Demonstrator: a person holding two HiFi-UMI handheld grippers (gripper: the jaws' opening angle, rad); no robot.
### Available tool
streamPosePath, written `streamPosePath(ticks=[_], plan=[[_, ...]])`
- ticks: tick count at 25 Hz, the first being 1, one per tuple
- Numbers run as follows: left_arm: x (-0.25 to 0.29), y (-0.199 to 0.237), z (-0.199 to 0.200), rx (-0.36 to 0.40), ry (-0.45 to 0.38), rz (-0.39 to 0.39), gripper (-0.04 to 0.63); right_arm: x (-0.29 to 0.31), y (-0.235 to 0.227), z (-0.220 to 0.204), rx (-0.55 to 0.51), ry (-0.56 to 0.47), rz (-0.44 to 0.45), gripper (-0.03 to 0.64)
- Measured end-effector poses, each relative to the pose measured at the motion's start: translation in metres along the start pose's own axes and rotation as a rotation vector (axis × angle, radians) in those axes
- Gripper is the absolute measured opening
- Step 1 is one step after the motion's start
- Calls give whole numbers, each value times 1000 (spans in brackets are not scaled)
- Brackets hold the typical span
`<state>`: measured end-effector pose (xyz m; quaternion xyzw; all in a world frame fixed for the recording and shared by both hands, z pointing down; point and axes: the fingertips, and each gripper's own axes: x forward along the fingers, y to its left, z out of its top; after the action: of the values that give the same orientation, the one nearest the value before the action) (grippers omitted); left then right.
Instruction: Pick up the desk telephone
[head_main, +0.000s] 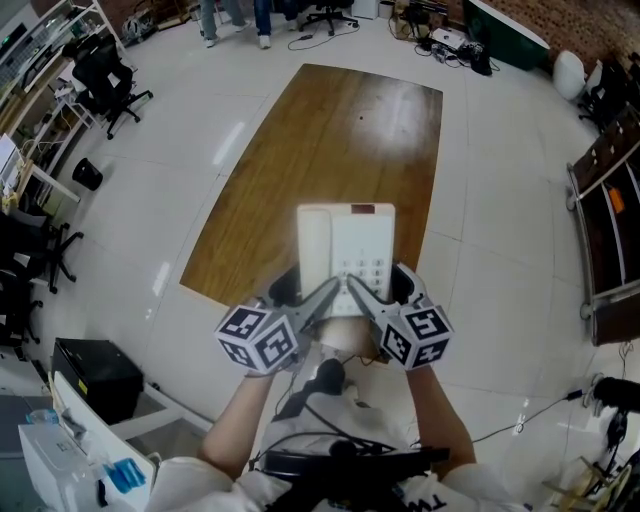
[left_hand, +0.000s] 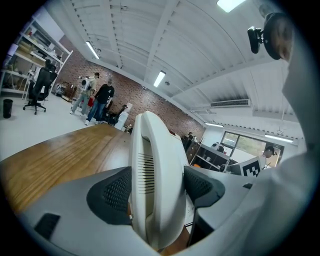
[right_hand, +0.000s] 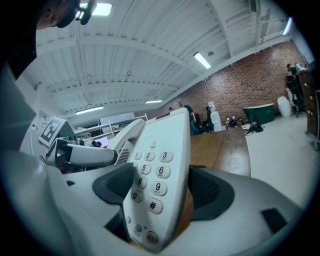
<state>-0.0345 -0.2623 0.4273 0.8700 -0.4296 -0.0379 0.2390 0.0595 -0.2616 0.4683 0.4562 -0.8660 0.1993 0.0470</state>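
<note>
The white desk telephone (head_main: 348, 250) is held in the air over the near end of the brown wooden table (head_main: 330, 130). My left gripper (head_main: 312, 298) is shut on its handset side, and the handset (left_hand: 156, 185) stands on edge between the dark pads. The right gripper (head_main: 378, 296) is shut on the keypad side. In the right gripper view the keypad (right_hand: 156, 182) sits between the pads, tilted, with the left gripper's finger (right_hand: 82, 156) behind it. Both marker cubes lie close to the person's forearms.
Black office chairs (head_main: 105, 75) and shelving stand at the left, and a black box (head_main: 95, 375) sits on the floor near left. People (head_main: 235, 18) stand beyond the table's far end. Dark cabinets (head_main: 610, 200) line the right wall. Cables lie on the floor.
</note>
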Motion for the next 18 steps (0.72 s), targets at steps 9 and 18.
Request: streamPosePath(ticks=[9, 18], plan=[[-21, -20, 10, -51, -116, -45, 318, -23, 20, 34, -209, -25, -33, 353], [-41, -52, 47, 34, -181, -51, 318, -45, 42, 73, -265, -83, -20, 354]])
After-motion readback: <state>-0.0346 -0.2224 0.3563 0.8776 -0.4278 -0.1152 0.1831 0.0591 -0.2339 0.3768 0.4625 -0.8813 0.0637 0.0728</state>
